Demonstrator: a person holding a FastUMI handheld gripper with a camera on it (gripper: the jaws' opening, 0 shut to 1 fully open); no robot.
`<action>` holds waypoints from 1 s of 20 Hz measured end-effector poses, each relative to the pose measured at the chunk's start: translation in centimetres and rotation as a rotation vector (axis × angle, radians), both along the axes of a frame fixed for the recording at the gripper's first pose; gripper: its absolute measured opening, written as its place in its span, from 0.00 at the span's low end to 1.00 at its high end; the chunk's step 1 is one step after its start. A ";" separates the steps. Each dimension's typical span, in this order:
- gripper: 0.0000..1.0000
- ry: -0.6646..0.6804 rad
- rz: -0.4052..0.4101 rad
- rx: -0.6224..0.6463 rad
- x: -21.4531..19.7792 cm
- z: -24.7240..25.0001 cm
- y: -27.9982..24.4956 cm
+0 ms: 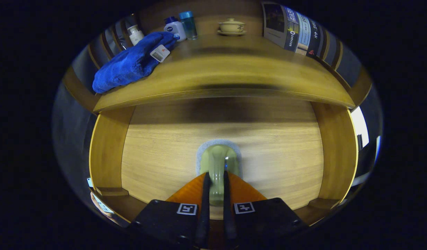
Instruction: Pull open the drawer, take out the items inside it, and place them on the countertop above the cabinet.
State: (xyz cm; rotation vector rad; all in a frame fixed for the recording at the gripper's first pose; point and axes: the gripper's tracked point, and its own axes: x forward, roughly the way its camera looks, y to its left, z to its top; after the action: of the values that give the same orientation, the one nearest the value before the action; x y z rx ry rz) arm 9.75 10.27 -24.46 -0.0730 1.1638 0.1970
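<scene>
Drawer point(220, 152) front just ahead; my claw point(216, 184) pinched narrow on green handle point(216, 166). Risk: smooth handle slips out if I pull crooked, drawer jams.

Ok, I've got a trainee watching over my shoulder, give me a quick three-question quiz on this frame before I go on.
1. True or false: the gripper has its fingers closed on the pale green drawer handle.
2. What lies on the countertop nearest the blue towel? A) the lidded tea bowl B) the white bottle with a blue cap C) a knife
3. Fill in: the drawer front is made of ____.

Key: 1 true, both fingers press the handle's sides. 2 B, the bottle sits just behind the towel. 3 wood.
</scene>
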 end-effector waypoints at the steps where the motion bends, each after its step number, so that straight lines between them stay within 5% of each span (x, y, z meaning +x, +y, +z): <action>1: 0.25 -0.007 0.007 0.013 -0.3 0.8 0.0; 11: 0.25 -0.131 0.041 0.031 -0.8 11.8 -1.3; 20: 0.25 -0.235 0.021 0.020 7.4 19.2 0.5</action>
State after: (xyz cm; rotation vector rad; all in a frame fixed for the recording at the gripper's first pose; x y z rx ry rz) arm 17.11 10.78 -5.23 -0.0879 0.9267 0.2126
